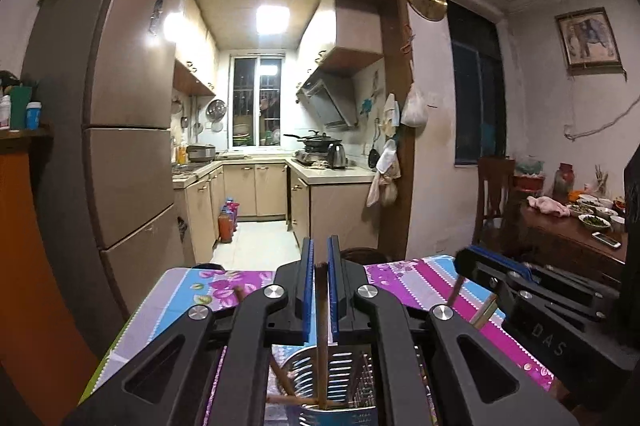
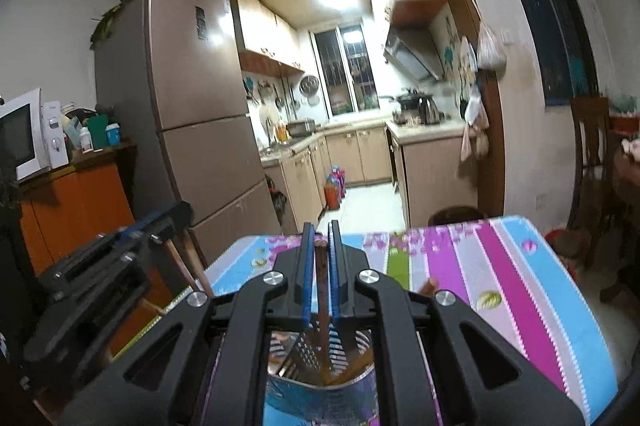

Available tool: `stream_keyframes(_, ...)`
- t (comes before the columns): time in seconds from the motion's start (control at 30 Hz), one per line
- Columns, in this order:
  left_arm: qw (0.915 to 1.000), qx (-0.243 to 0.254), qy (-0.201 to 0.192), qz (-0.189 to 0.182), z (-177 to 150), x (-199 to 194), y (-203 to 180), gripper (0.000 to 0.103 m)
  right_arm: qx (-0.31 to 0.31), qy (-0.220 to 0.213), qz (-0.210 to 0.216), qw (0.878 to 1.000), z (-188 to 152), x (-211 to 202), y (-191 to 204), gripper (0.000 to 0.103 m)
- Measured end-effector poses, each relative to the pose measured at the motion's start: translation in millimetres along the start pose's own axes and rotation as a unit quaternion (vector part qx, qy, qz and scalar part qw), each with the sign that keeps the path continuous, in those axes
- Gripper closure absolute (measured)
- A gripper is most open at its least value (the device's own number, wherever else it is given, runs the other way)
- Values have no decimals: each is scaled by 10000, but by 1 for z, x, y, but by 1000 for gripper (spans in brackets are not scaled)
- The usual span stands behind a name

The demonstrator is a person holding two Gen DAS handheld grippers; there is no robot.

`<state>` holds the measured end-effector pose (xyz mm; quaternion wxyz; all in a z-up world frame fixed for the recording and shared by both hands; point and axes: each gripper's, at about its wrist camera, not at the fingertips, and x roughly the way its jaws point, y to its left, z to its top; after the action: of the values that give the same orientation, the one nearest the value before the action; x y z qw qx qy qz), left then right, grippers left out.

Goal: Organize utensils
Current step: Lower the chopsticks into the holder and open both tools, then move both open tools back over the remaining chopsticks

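Two grippers: each pinches one chopstick upright over the metal holder
Left gripper (image 1: 320, 258): blue pads pressed on a chopstick (image 1: 321, 306); long axis vertical, tip inside the slotted utensil holder (image 1: 344, 378) straight below
Right gripper (image 2: 320, 242): clamped on its own chopstick (image 2: 322, 290); tip down in the holder too
Nearer: neither; both directly above

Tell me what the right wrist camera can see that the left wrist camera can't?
Only the right wrist view shows the white microwave on the orange cabinet.

Only the left wrist view shows the elephant picture and the dining table with bowls of food.

Both show a chopstick gripped between blue fingers above the metal utensil holder, the flowery tablecloth, the fridge and the kitchen.
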<state>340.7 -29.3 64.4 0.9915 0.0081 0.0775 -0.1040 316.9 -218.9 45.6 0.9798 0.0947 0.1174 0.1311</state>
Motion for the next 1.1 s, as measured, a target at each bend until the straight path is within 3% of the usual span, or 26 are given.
stream_keyframes(0.13, 9994, -192, -290, -32, 20, -26, 15, 95, -39, -276, -110, 9995, 13, -26, -6, 81)
stream_keyframes(0.3, 9945, -299, -994, -127, 46, -104, 34, 90, -15, -700, -308, 9971, 34, -82, -32, 81)
stream_keyframes(0.4, 9909, -67, -1347, 1, 46, -164, 46, 78, -174, -894, -527, 9944, 36, -127, -47, 81)
stream_keyframes(0.53, 9854, 699, -1475, 483, 24, -232, 53, 68, -471, -970, -760, 9913, 17, -191, -62, 65)
stream_keyframes(0.67, 9846, 1111, -1122, 745, -11, -277, 63, 59, -795, -898, -1060, 9871, -19, -249, -66, 48)
stream_keyframes(0.77, 9833, 1291, -818, 985, -44, -303, 72, 46, -956, -727, -1331, 9838, -58, -286, -64, 27)
stream_keyframes(0.83, 9865, 1210, -541, 962, -70, -318, 78, 44, -924, -588, -1440, 9835, -78, -299, -63, 10)
stream_keyframes(1.0, 9899, 1122, 243, 837, -131, -331, 76, 44, -745, -137, -1650, 9834, -133, -321, -54, 6)
stream_keyframes(1.1, 9910, 921, 794, 559, -168, -331, 69, 44, -628, 254, -1619, 9845, -161, -320, -44, 6)
